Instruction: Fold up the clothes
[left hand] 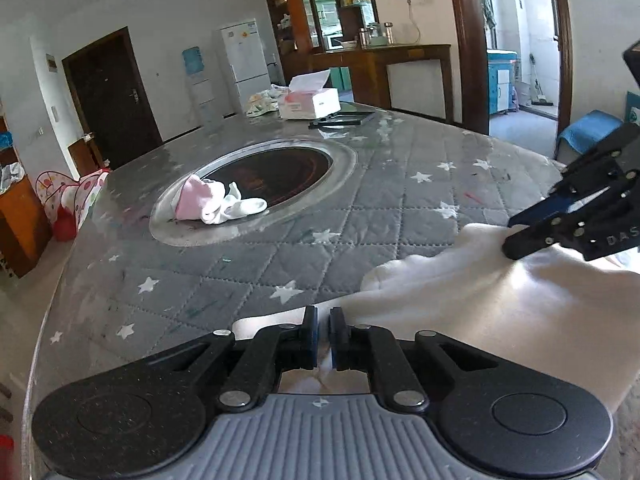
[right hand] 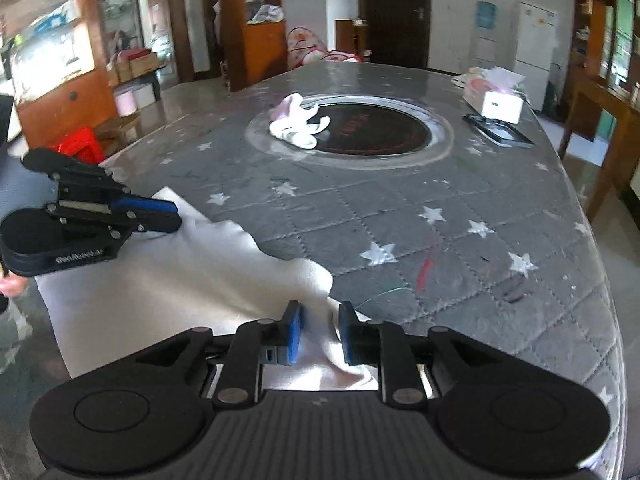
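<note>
White cloth (left hand: pixel 480 300) on star-quilted table (left hand: pixel 360 208); left tool (left hand: pixel 323 334) pinches it, right tool (right hand: pixel 320 332) parted.

The right claw (left hand: pixel 516 236) body reads "DAS".

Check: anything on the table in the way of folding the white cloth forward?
Nothing visible. Left gripper and right gripper are both at the white cloth. The table just beyond it is bare; pink-and-white clothes and tissue box sit well beyond.
</note>
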A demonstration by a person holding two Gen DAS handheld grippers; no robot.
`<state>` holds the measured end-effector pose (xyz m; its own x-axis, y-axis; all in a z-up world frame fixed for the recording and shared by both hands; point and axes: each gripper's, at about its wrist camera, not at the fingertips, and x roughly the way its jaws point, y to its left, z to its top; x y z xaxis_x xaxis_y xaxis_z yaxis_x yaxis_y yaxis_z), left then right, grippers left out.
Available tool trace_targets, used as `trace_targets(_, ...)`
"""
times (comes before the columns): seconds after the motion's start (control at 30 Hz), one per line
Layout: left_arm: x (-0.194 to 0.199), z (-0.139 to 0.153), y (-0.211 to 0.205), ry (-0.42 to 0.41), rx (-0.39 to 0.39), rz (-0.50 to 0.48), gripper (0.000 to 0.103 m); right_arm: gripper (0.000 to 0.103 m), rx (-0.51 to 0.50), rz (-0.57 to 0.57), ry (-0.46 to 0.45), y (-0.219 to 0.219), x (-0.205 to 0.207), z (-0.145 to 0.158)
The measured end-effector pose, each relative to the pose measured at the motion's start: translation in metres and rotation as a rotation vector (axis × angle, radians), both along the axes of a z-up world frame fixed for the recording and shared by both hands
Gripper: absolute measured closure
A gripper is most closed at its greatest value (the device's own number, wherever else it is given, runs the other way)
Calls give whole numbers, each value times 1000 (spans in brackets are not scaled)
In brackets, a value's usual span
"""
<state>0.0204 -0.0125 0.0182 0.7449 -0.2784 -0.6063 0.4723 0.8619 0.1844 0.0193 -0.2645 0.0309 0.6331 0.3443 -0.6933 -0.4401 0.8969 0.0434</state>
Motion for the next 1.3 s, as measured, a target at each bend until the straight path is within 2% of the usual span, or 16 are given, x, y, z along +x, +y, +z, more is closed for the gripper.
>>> trace_targets(0.13, 4, -1, 1, 9, -5, 29, 93, 84, 4, -4, -43, 3, -10, 14)
trace_targets(0.23, 6, 2, 2, 15, -16, 35, 92, 84, 13, 42, -54, 15, -16, 22)
trace_targets(0.4, 1, 9, 3, 10, -28, 30, 87, 84, 14, 65, -27, 36, -5, 16)
trace_targets(0.53, -11, 21, 0, 3, -50, -10, 87, 84, 21, 23, 10, 42, 10, 6)
trace_targets(0.7, -16, 26, -16, 45, -99, -85, 87, 83, 28, 1, 20, 40, 18, -2)
trace_targets(0.87, -7, 14, -40, 86, -84, -98, 87, 82, 59, -6, 12, 30, 16, 5)
trace_targets(1.1, 2, 3, -42, 121, -96, -64, 85, 82, 49, -53, -25, -15, -5, 30)
trace_targets(1.3, 3, 2, -42, 125, -109, -47, 85, 83, 35, -91, 14, -51, -36, 31)
